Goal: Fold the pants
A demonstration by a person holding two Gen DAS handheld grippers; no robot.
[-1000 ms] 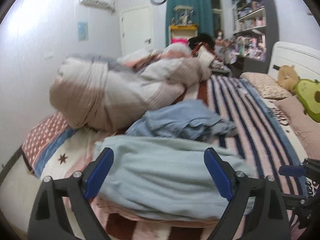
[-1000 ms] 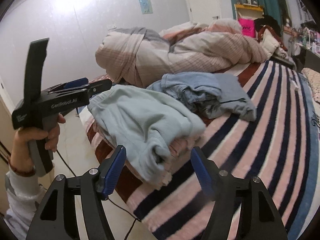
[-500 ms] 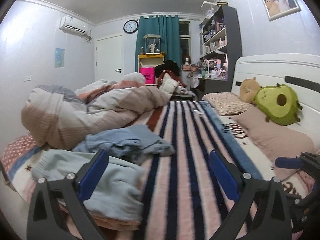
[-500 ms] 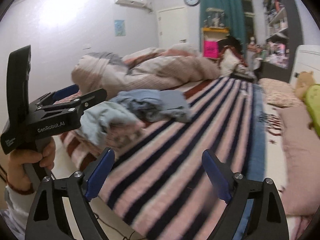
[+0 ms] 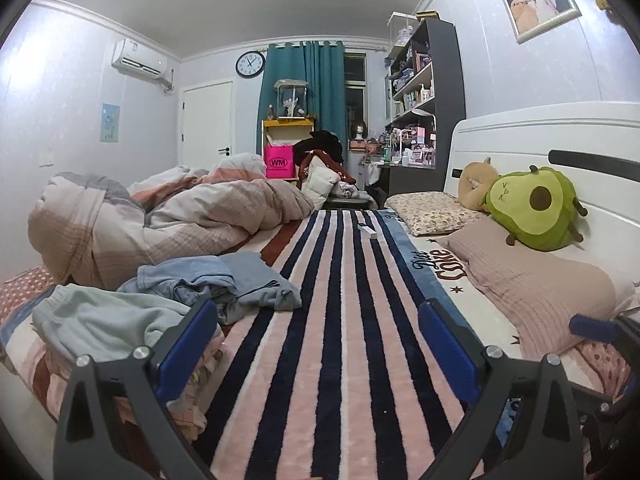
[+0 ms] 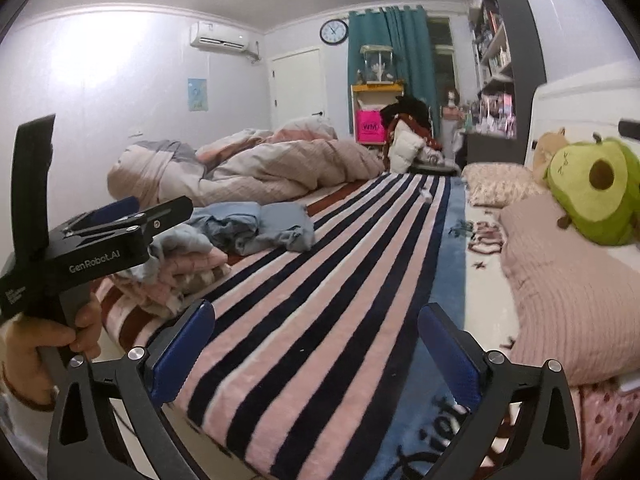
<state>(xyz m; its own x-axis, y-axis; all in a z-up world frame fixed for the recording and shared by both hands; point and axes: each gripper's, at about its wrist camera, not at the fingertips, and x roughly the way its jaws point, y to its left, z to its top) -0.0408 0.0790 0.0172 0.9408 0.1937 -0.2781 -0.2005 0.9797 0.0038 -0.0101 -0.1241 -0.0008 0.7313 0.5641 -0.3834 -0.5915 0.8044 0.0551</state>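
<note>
Ahead, both the left gripper (image 5: 318, 334) and right gripper (image 6: 316, 344) hang spread wide and empty over the striped blanket (image 5: 340, 320), while the folded pants (image 5: 104, 320) sit stacked at the bed's left edge beside crumpled jeans (image 5: 224, 284)

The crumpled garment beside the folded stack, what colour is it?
Light denim blue; the crumpled garment shows best in the left wrist view.

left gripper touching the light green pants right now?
Apart. The right wrist view shows the left gripper held in the air, its tips in front of the light green pants without gripping them; its jaws are open and empty.
</note>
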